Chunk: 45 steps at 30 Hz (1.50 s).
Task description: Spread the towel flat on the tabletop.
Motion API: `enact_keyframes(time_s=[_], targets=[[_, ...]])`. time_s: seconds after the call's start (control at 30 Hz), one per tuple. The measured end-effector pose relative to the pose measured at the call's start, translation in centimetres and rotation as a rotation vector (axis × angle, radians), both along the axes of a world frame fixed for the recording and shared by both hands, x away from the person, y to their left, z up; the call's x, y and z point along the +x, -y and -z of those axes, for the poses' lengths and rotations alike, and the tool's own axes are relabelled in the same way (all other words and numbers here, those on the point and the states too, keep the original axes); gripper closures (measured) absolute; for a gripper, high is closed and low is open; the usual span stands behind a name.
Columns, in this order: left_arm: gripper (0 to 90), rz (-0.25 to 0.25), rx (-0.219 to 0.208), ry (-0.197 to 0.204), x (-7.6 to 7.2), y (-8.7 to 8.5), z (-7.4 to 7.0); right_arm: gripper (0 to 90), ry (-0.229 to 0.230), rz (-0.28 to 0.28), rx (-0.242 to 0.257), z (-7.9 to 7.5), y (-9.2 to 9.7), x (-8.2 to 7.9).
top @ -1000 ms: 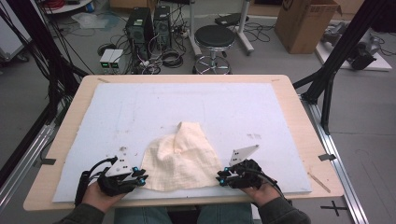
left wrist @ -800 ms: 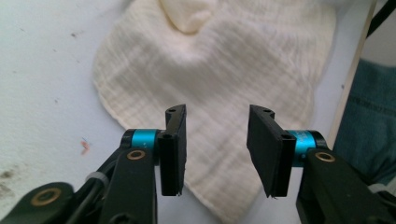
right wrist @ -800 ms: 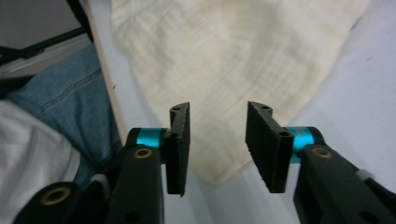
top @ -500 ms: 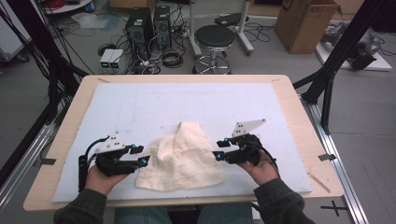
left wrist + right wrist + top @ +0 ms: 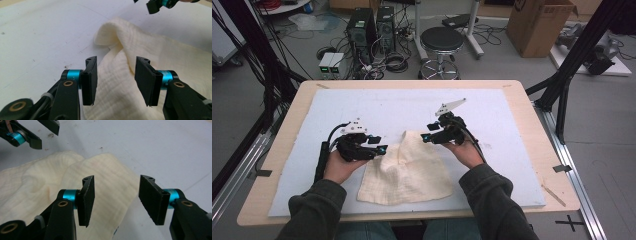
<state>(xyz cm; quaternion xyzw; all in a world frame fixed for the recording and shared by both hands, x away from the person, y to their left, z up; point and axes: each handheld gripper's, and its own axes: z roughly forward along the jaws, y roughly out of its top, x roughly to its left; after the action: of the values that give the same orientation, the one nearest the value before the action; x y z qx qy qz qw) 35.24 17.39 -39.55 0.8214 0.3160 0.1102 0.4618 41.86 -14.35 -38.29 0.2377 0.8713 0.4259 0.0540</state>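
Cloth: a cream, crinkled cloth (image 5: 408,170) lies on the white mat (image 5: 402,107), near the person's edge of the table and roughly midway between the two hands.
Cloth shape: broad and flat at the near end, narrowing to a raised, folded peak at the far end; its long axis runs from the person outward, the peak pointing away toward the far edge of the table.
Cloth up close: in the left gripper view the cloth (image 5: 140,75) humps up in a soft fold just beyond the jaws; in the right gripper view the cloth (image 5: 50,185) spreads under and past the left-hand jaw.
Left gripper: the left gripper (image 5: 381,148) sits at the cloth's left edge, pointing inward to the right; its jaws have just been opening and stand apart, cloth behind the gap but neither pad pressing on it.
Right gripper: the right gripper (image 5: 426,138) hovers by the peak's right side, pointing inward to the left; its jaws have just been opening too, released, with nothing pinched.
Hands: both forearms in dark sleeves come in from the near edge, each hand wrapped round its gripper body, the right one farther out than the left.
Table: a pale wooden table (image 5: 532,130) carries the mat.
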Motion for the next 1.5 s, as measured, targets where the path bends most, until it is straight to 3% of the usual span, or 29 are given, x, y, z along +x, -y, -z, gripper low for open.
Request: enact_keyframes(time_s=[0.13, 0.27, 0.37, 0.57, 0.67, 0.77, 0.93, 1.1, 1.33, 1.43, 1.5], targets=[[50.4, 0.013, 0.025, -0.055, 1.1, 0.7, 1.4, 43.8, -0.005, -0.022, -0.021, 1.3, -1.2, 1.3], [50.5, 0.022, 0.044, -0.079, 1.6, 1.4, 2.3, 43.9, -0.014, -0.015, -0.033, 2.5, -1.7, 2.1], [56.3, 0.016, 0.088, -0.086, 1.8, 1.8, 2.8, 53.8, -0.026, -0.019, -0.082, 3.4, -2.3, 2.3], [68.5, 0.000, 0.116, -0.097, 2.1, 2.2, 3.3, 76.5, -0.030, -0.064, -0.185, 4.7, -4.0, 1.9], [75.6, 0.004, 0.132, -0.096, 2.2, 2.3, 3.6, 87.2, -0.049, -0.067, -0.178, 4.8, -4.1, 1.9], [82.3, 0.011, 0.142, -0.088, 2.1, 2.4, 3.5, 88.8, -0.054, -0.060, -0.183, 4.7, -4.0, 1.9], [86.4, 0.000, 0.124, -0.060, 1.8, 2.0, 2.9, 89.1, -0.083, -0.033, -0.159, 4.1, -3.1, 1.9], [86.6, -0.030, 0.091, -0.046, 1.4, 1.1, 1.9, 89.1, -0.060, -0.006, -0.113, 2.3, -1.1, 1.5], [86.4, -0.087, 0.085, -0.021, 0.0, 0.3, 0.6, 89.0, -0.025, 0.022, -0.091, 0.1, 1.5, 0.1], [86.3, -0.108, 0.082, -0.010, -0.6, 0.0, 0.1, 89.1, 0.007, 0.025, -0.104, -0.8, 2.5, -1.0], [86.3, -0.147, 0.044, -0.016, -1.6, -0.7, -0.2, 89.1, 0.022, 0.026, -0.122, -1.4, 3.3, -1.8]])
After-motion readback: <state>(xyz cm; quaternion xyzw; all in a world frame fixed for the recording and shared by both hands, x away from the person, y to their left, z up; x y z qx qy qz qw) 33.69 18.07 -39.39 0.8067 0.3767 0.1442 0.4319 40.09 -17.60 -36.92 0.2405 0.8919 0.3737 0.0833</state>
